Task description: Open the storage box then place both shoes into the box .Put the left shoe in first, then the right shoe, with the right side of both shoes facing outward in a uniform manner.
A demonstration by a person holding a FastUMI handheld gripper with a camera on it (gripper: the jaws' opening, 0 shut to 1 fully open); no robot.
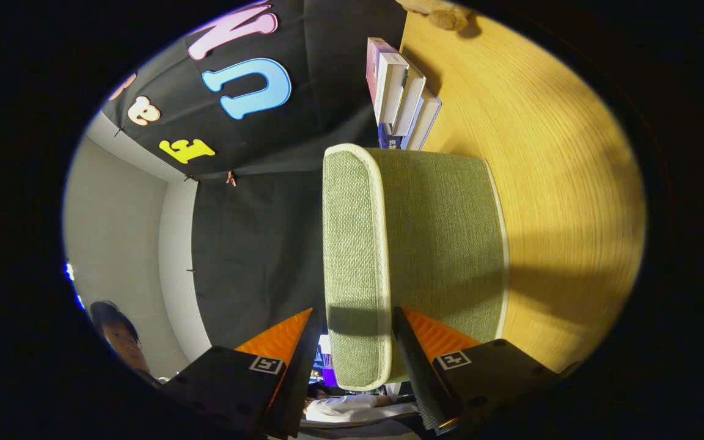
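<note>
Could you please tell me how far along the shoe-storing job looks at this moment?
Early stage. Done: nothing I can confirm; no shoe is in sight. In hand: the gripper is rolled sideways at the green fabric storage box on the wooden table, its fingers open and straddling the white-trimmed lid edge, apparently to open it. Left: finishing the opening, then placing the left shoe and the right shoe. Books stand beyond the box.

Wooden table [560,183], green fabric storage box [437,238] on it, books [398,98] standing beyond.

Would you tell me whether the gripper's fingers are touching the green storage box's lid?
Cannot tell. In the gripper view the fingers straddle the green storage box's lid edge, but overlap hides whether either pad presses it.
</note>
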